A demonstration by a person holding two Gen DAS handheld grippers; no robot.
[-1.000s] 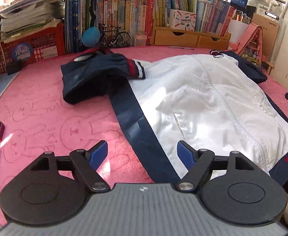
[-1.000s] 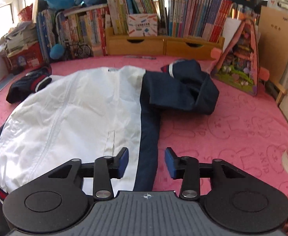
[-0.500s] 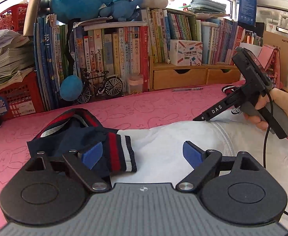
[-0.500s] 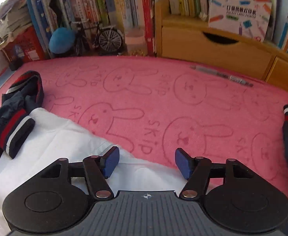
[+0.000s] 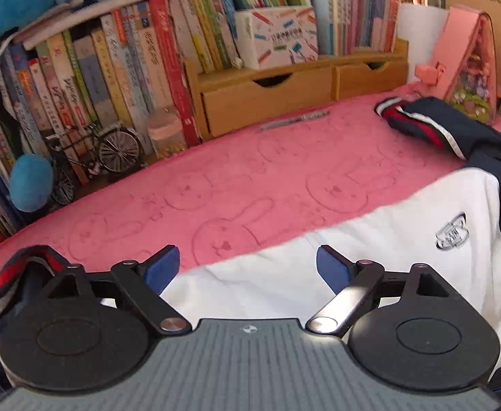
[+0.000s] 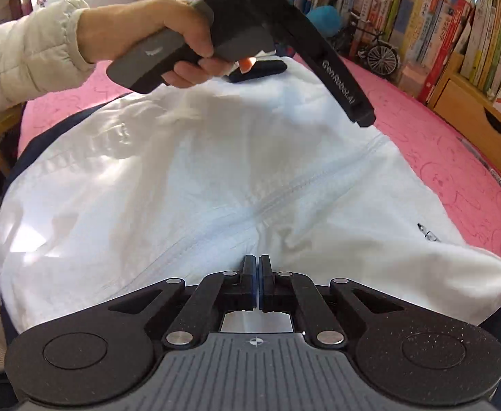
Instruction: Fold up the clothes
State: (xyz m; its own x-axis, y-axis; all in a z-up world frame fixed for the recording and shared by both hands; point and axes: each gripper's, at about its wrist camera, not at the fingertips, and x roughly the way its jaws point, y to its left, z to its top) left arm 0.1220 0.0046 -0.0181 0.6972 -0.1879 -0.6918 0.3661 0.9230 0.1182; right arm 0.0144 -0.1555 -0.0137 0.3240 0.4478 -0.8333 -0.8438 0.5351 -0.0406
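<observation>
A white jacket point(image 6: 216, 178) with navy sleeves lies spread on the pink tablecloth point(image 5: 250, 178), its zip point(image 6: 305, 185) running up the middle. My right gripper point(image 6: 258, 267) is shut at the near part of the jacket, where the white cloth puckers toward its tips. A hand point(image 6: 154, 30) holds my left gripper point(image 6: 363, 116) over the jacket's far edge. In the left wrist view that gripper point(image 5: 247, 263) is wide, its jaws closing, with the white edge point(image 5: 284, 267) between the blue pads point(image 5: 161, 269), not pressed. Striped cuffs point(image 5: 418, 123) lie right and left.
Books point(image 5: 120, 61) line the back of the table above wooden drawers point(image 5: 267, 99). A pen point(image 5: 295, 118), a model bicycle point(image 5: 100, 150), a jar point(image 5: 165, 132), a blue plush ball point(image 5: 31, 181) and a pink toy house point(image 5: 469, 65) stand near them.
The right gripper has swung round over the jacket and its jaws have gone from apart to shut. The left gripper has moved along the jacket's far edge, past the left cuff, its jaws slightly narrower.
</observation>
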